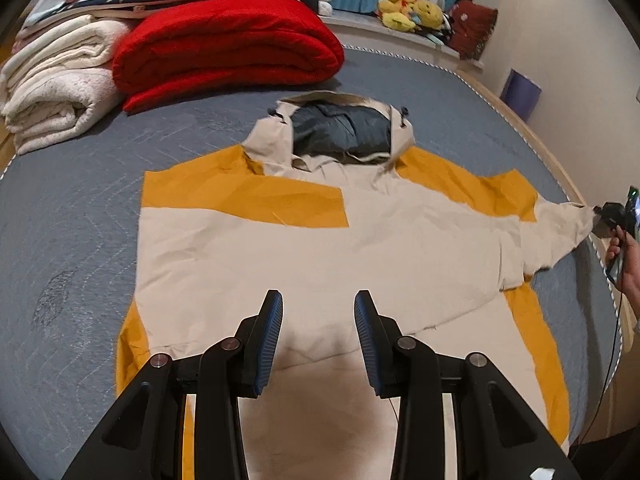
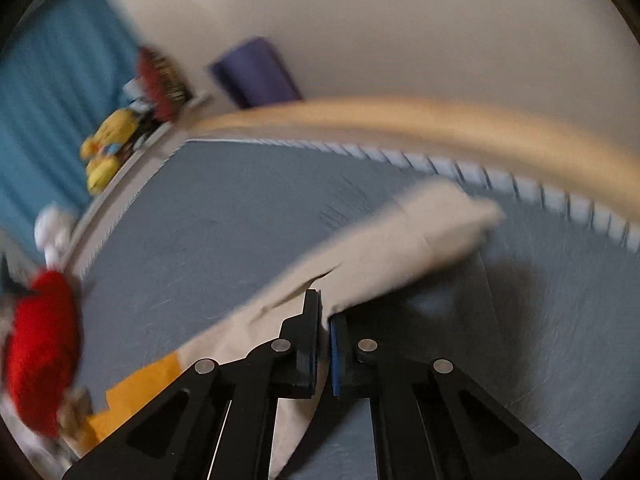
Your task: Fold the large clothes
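1. A large beige and mustard-yellow hooded jacket [image 1: 320,232] lies spread flat, hood away from the camera, on a grey quilted bed cover [image 1: 80,216].
2. The left gripper [image 1: 319,320] hangs over the lower middle of the jacket body. Its blue-padded fingers [image 1: 272,332] stand partly apart with only the beige cloth showing below the gap; nothing is between them, and no contact with the cloth can be made out.
3. The right gripper [image 2: 324,328] is closed on the jacket's beige sleeve [image 2: 400,240]. In the right wrist view the cloth passes between the two pads, and the cuff end trails beyond the fingertips over the cover. This view is blurred.
4. In the left wrist view the same sleeve is drawn out to the right, its end meeting the right gripper [image 1: 608,220], which a hand [image 1: 626,260] holds at the bed edge.
5. A folded red blanket [image 1: 228,48] and folded cream towels [image 1: 60,92] sit beyond the jacket, well apart from both grippers.
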Motion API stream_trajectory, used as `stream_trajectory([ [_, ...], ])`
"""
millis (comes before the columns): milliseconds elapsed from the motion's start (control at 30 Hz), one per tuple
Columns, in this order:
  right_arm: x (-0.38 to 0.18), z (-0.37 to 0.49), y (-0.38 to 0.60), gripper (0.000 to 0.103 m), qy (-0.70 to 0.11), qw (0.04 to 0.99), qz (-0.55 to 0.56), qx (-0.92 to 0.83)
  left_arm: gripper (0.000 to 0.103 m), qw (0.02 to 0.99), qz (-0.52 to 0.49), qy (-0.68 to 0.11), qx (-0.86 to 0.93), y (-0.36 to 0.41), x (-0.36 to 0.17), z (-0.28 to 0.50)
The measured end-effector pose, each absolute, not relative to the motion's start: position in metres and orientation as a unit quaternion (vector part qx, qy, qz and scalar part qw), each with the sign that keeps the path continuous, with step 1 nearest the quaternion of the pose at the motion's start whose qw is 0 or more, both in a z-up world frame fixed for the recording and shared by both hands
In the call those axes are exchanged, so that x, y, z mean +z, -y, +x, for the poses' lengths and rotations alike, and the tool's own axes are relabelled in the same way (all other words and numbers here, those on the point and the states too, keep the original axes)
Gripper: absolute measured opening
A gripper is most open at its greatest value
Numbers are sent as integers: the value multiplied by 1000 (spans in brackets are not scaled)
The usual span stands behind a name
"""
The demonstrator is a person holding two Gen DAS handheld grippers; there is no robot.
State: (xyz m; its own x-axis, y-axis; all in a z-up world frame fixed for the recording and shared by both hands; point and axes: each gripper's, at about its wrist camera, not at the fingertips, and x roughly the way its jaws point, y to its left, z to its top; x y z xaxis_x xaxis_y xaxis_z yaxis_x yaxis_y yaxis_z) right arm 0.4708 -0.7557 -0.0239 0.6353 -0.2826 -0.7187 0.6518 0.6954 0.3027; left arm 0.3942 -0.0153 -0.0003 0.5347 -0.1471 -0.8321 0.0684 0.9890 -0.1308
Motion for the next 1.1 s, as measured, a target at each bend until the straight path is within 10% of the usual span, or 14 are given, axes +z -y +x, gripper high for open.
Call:
stream_trajectory([
  [367, 113, 489, 431, 4, -299, 954, -4, -19, 35, 875, -88, -475, 2, -45, 19, 388],
  [667, 38, 427, 179, 7, -396, 898, -28, 188, 35, 874, -123, -469, 15, -84, 30, 379],
  [833, -22, 410, 131, 15, -507, 828, -18, 240, 35, 867, -137, -478, 1, -94, 29, 382],
  [1100, 57, 363, 195, 29, -459, 862, 27, 213, 35, 863, -133, -487, -34, -69, 18, 385],
])
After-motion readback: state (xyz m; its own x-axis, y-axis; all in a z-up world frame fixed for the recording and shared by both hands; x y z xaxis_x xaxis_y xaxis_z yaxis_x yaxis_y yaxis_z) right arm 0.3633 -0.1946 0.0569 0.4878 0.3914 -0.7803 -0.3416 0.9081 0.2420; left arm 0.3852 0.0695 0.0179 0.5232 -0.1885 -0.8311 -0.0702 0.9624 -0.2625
